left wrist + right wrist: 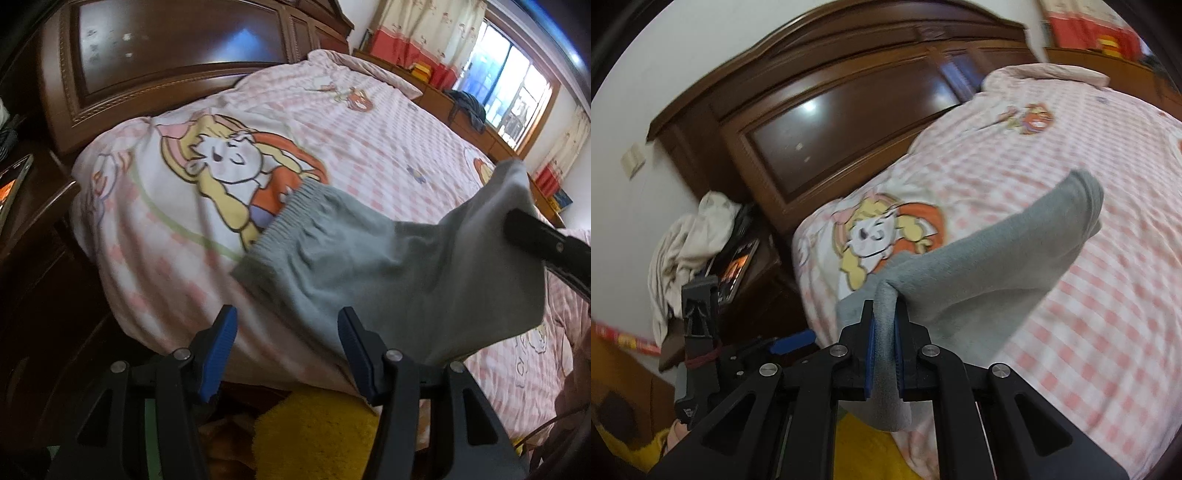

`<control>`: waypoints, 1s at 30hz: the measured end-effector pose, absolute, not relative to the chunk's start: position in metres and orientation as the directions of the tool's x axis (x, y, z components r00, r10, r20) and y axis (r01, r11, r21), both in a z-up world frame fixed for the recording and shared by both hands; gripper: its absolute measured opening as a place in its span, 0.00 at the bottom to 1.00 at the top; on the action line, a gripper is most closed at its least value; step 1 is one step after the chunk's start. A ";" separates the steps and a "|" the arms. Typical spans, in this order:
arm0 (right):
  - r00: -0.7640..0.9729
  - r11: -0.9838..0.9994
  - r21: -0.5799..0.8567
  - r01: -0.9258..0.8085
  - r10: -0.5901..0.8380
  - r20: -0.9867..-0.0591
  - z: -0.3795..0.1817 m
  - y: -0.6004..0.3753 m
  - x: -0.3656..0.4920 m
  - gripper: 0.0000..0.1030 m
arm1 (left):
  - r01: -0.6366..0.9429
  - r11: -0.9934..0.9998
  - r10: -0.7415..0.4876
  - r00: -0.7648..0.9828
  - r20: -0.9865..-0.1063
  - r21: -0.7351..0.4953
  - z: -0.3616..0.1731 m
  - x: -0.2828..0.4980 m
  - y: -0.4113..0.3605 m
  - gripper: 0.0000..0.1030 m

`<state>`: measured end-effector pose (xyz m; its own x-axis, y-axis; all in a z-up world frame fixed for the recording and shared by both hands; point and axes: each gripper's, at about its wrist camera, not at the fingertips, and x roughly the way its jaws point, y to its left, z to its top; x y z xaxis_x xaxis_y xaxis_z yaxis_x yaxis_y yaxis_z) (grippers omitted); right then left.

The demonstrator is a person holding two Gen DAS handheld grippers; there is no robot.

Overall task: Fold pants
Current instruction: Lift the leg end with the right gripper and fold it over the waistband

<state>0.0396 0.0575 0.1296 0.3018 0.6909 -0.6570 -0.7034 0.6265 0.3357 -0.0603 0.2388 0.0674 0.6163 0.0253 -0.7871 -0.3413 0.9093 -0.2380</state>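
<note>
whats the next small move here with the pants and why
Probably carry the right gripper toward the waistband to finish the fold. It is shut on a lifted end of the grey pants, while the waistband end lies on the bed and the left gripper is open, holding nothing.

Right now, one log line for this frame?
task: fold pants | left claw: open, empty | right claw: shut on grey knit pants, end lifted | elastic waistband: on pink checked bedspread | fold: incomplete
</note>
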 end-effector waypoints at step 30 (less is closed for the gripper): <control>0.284 0.704 0.456 -0.545 0.666 -0.690 0.084 0.078 0.073 0.31 | -0.348 0.876 -0.006 0.686 -0.728 -0.335 0.092 -0.077 0.263 0.58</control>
